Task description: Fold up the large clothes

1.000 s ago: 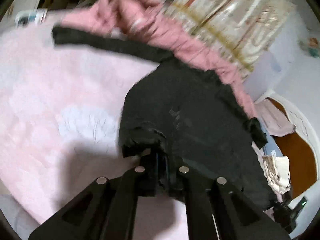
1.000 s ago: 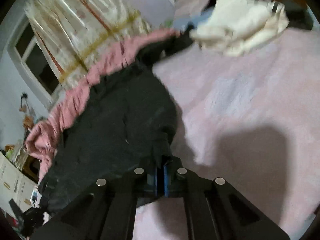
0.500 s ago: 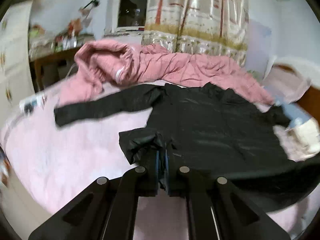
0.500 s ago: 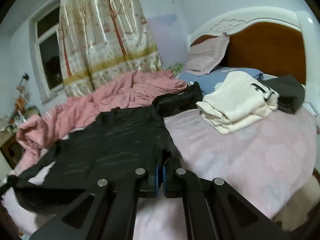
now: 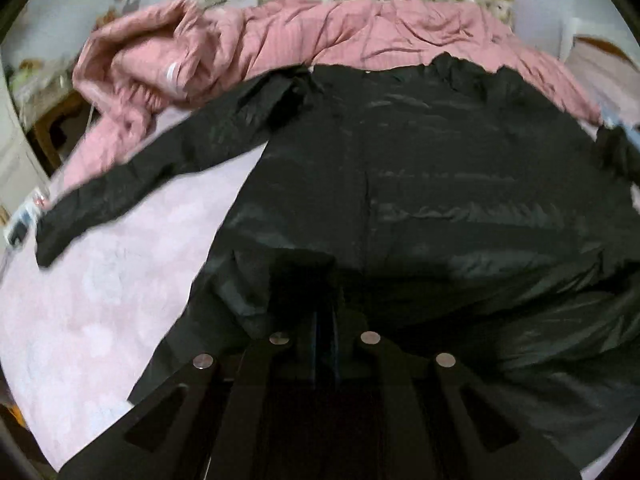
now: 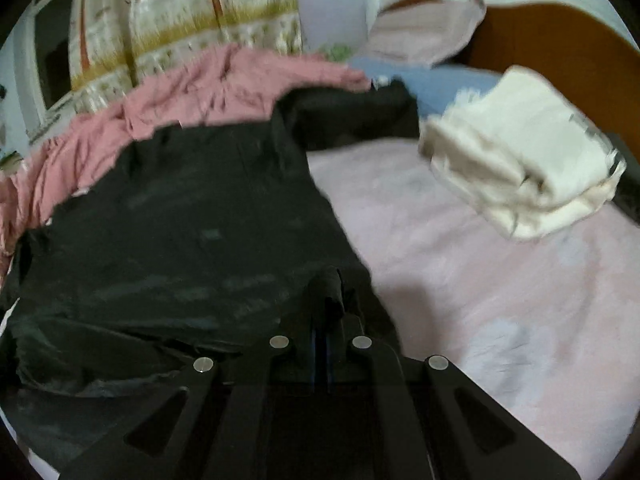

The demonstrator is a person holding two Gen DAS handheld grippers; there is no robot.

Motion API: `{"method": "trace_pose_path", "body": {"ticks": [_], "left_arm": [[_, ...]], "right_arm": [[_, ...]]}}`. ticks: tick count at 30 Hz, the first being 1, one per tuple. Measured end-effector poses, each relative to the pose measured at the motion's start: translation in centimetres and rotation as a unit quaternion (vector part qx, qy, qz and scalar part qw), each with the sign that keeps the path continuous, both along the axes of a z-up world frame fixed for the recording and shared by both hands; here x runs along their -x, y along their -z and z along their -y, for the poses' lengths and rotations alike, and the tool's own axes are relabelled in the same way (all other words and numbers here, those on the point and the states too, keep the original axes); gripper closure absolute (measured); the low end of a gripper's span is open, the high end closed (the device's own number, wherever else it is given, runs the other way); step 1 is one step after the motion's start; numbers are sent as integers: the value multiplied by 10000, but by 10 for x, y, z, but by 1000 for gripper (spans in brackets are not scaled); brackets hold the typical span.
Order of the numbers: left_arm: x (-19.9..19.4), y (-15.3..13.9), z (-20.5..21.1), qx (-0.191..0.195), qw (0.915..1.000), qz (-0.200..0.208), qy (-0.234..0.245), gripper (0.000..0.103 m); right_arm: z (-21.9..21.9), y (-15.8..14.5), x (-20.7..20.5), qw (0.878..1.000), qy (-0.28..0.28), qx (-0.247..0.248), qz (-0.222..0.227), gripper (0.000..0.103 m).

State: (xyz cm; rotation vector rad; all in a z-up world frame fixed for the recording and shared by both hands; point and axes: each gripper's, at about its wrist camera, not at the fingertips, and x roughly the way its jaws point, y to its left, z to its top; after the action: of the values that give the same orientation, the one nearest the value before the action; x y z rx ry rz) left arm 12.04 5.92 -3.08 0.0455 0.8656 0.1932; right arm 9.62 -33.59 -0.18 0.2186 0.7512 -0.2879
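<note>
- Nearest, the left gripper (image 5: 326,320) is closed tight on the hem of the black jacket (image 5: 420,184), and the right gripper (image 6: 322,320) pinches the other hem corner in the same way — a small peak of cloth stands up between its fingers.
- A second ago the jacket was bunched and hanging askew; now it lies spread on the pink bed cover (image 5: 100,288), back smooth, collar at the far side.
- One sleeve (image 5: 152,168) stretches out flat to the left; the other sleeve (image 6: 352,114) lies toward the pillows.
- I judge the spreading step almost done — folding the sleeves inward can come next.
- Farther away lie a crumpled pink quilt (image 5: 280,36) and a folded cream garment (image 6: 520,152), well apart from the jacket.
</note>
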Motion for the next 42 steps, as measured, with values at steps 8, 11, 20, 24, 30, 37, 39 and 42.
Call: {"method": "trace_pose_path", "body": {"ticks": [8,11,20,24,30,37,39,42], "left_arm": [[24,-25,1,-506,9934,1028,-79,38],[62,-55,3,-948,9760,1961,-34,28],[104,-76,30,-15,9575,2706,1002,20],[83,-42,71,546,9662,1519,2011,20],[61,-8,107,-321,9776,859,1892,20],[40,7,78,-52,9925,437,1141,19],[33,6,62,-51,9948,451,914,21],[28,-1,29,-48,9972,564,495,28]], "right_arm": [[12,-6,20,9986,71,-211,478,90],[9,-29,54,9932,132,165,1141,49],[-15,-68,95,9739,-1057,-139,2003,23],[-74,-39,64,9675,-2438,-127,664,24],[-144,-3,61,9557,-2823,798,224,24],[-123,15,45,9712,-2287,667,37,26],[-104,16,39,9763,-2077,607,17,26],[-78,15,30,9843,-1705,462,-16,26]]}}
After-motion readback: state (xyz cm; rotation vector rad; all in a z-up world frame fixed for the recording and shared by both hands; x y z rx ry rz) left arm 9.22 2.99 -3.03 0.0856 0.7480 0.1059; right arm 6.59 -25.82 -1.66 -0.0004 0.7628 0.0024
